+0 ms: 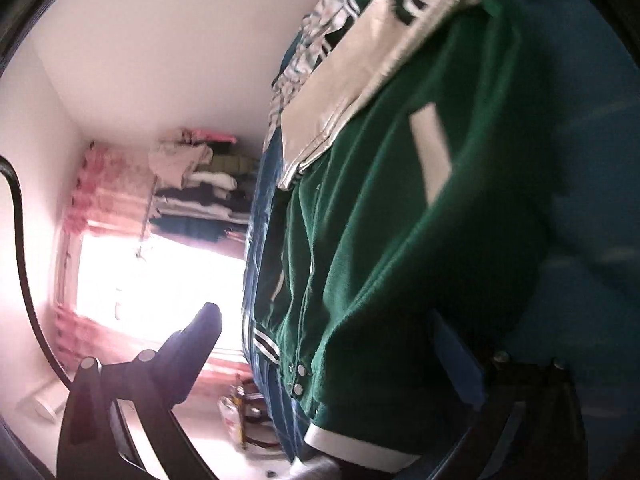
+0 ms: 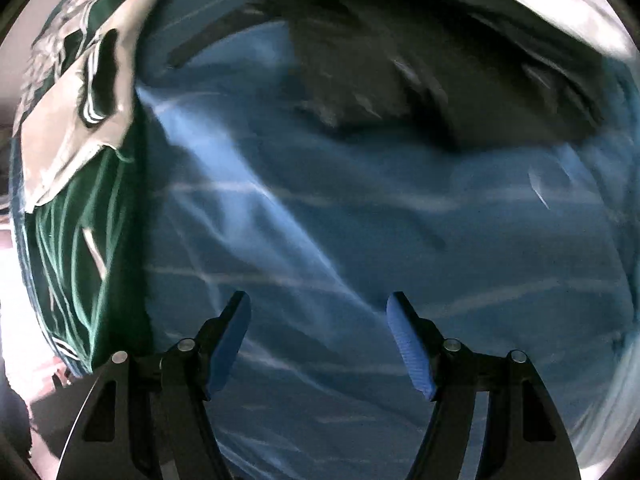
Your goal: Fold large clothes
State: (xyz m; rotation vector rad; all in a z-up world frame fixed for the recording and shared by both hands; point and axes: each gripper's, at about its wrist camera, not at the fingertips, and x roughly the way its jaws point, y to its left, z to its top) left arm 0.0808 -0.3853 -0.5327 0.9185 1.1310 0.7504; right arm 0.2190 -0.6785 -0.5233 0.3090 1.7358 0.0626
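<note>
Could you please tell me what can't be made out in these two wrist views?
- Left gripper: whether it grips anything; the green jacket hides one finger, left view.
- Jacket's full outline: cut by frame edges in both views.
- Dark garment on the blue sheet: motion blur hides its type, right view.

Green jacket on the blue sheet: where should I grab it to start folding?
Pinch the green jacket at its white-banded cuff, coming from the open edge nearest the left gripper; the band looks like a firm, free edge. The right gripper is open.

Fuzzy matt green jacket [image 1: 400, 260] cloth
</note>
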